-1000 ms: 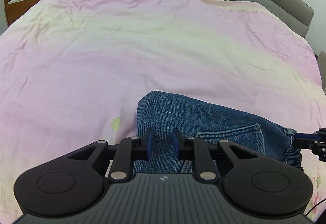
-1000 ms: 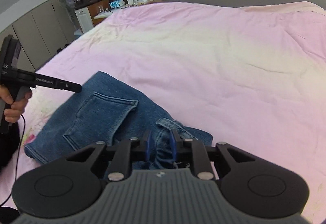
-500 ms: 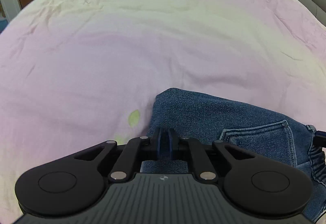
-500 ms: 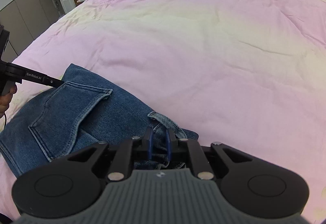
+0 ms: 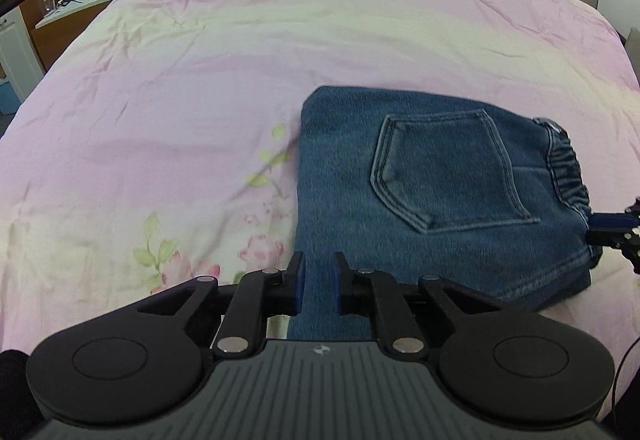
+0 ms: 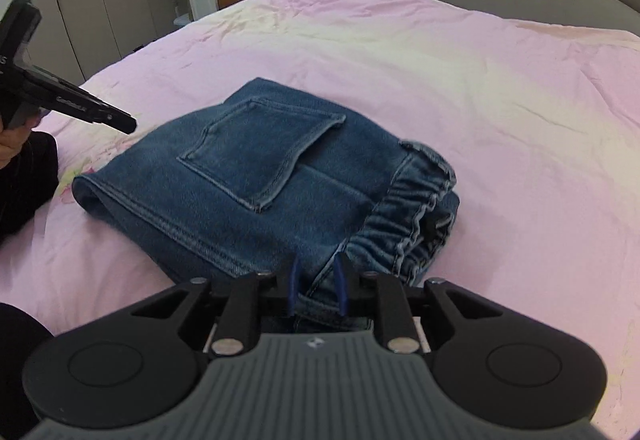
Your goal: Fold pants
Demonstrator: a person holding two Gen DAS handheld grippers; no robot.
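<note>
We see the jeans (image 6: 256, 176) folded into a compact stack on the pink bed (image 6: 500, 88), back pocket up. Our left gripper (image 5: 318, 282) hangs with jaws parted, nothing pinched; our right gripper (image 6: 316, 286) is likewise parted over the waistband (image 6: 404, 216) corner (possibly touching it). Pulling away carelessly could snag that elastic edge and undo the fold.

White lettering on left gripper (image 6: 72, 105), too blurred to read
</note>
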